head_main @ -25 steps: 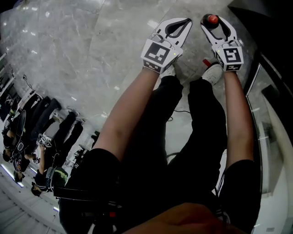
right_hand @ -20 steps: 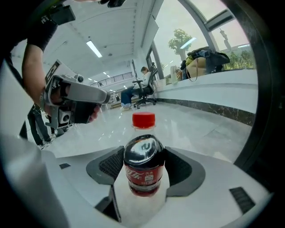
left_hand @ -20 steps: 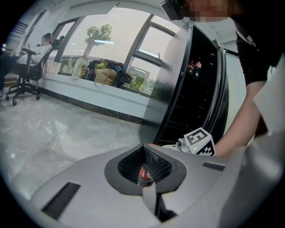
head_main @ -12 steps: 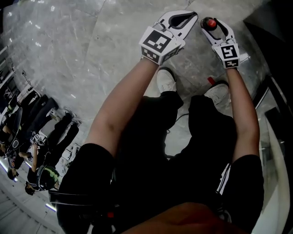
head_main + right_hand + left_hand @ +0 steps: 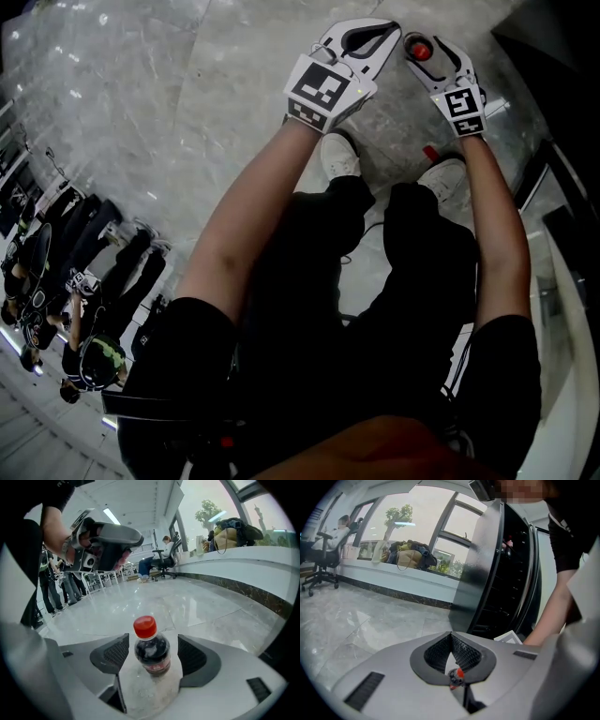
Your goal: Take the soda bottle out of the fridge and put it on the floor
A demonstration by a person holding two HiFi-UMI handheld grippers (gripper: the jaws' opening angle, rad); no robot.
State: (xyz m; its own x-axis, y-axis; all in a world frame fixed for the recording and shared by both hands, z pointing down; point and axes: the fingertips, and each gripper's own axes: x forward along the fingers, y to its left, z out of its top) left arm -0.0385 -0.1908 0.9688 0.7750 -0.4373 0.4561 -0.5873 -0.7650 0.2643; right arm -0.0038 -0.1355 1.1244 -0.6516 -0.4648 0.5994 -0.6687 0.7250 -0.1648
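Observation:
A small soda bottle [image 5: 152,649] with a red cap and dark drink stands upright on the grey marble floor [image 5: 187,602]. My right gripper [image 5: 153,657] sits around it, open, with a gap showing between each pad and the bottle. In the head view the red cap of the bottle [image 5: 423,52] shows between the right gripper's [image 5: 427,49] jaws. My left gripper [image 5: 386,36] hovers just to the left of it, shut with nothing held; its tips meet in the left gripper view [image 5: 451,635]. The black fridge [image 5: 499,573] stands close by.
The person's legs and white shoes [image 5: 339,157] are right behind the grippers. The fridge's edge [image 5: 562,197] runs along the right. Office chairs and people [image 5: 84,281] are at the far left. A window ledge with bags [image 5: 410,555] lines the far wall.
Both grippers have drifted slightly left in the head view. The bottle's cap stays between the right gripper's jaws. The person's feet have shifted back a little.

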